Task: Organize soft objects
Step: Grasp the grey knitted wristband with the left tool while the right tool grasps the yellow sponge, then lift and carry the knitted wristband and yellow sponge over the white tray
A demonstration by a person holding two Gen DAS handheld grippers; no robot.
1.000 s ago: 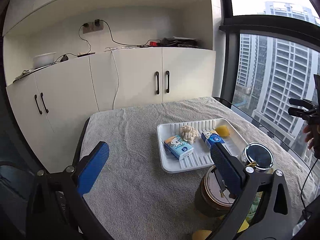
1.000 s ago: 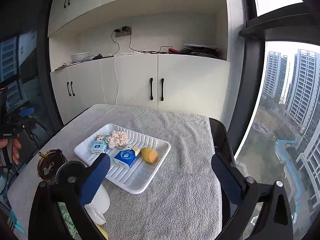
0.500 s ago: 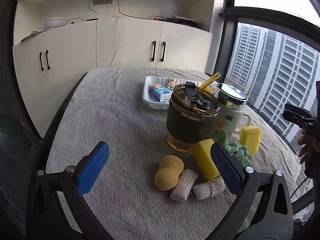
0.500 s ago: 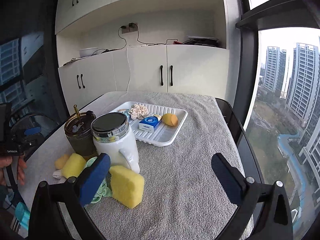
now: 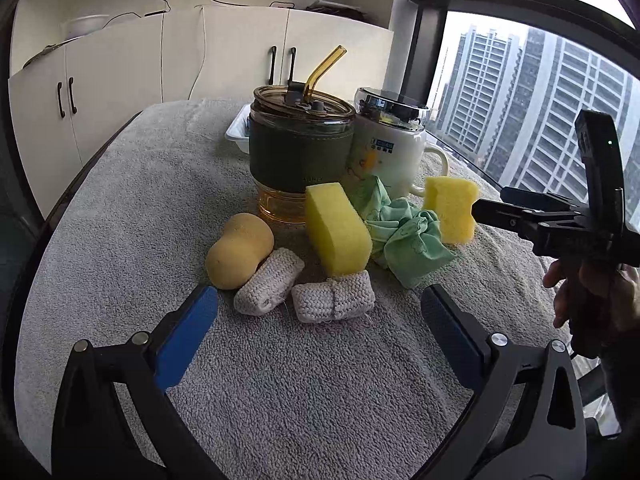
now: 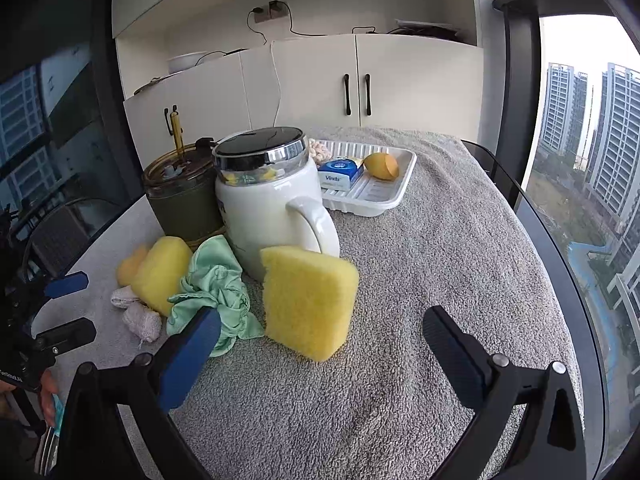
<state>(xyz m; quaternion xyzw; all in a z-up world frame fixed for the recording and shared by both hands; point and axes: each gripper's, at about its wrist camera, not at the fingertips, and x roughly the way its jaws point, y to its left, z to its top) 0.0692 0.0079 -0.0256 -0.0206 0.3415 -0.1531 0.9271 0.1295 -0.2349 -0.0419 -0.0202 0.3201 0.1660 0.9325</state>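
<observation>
Soft things lie bunched on the towel-covered table: a tan gourd-shaped sponge [image 5: 239, 251], two rolled knit cloths [image 5: 269, 287] [image 5: 333, 297], a yellow sponge [image 5: 337, 234], a crumpled green cloth [image 5: 404, 232] and a second yellow sponge [image 6: 307, 301]. My left gripper [image 5: 318, 338] hangs open just short of the knit rolls, holding nothing. My right gripper [image 6: 320, 354] is open too, its fingers either side of the upright yellow sponge's near face, not touching it. A white tray [image 6: 384, 197] at the back holds a tissue pack [image 6: 340, 174], a small tan sponge [image 6: 382, 165] and a knit piece.
A dark sleeved tumbler [image 5: 301, 152] with an amber straw and a white lidded mug [image 6: 269, 204] stand right behind the soft pile. The other hand-held gripper [image 5: 560, 220] shows at the right of the left wrist view. Cabinets rise behind the table; windows flank it.
Both grippers have dropped and drawn back toward the table's near end. The soft pile, hidden a second ago, now fills both views; the tray has receded. Both stayed open.
</observation>
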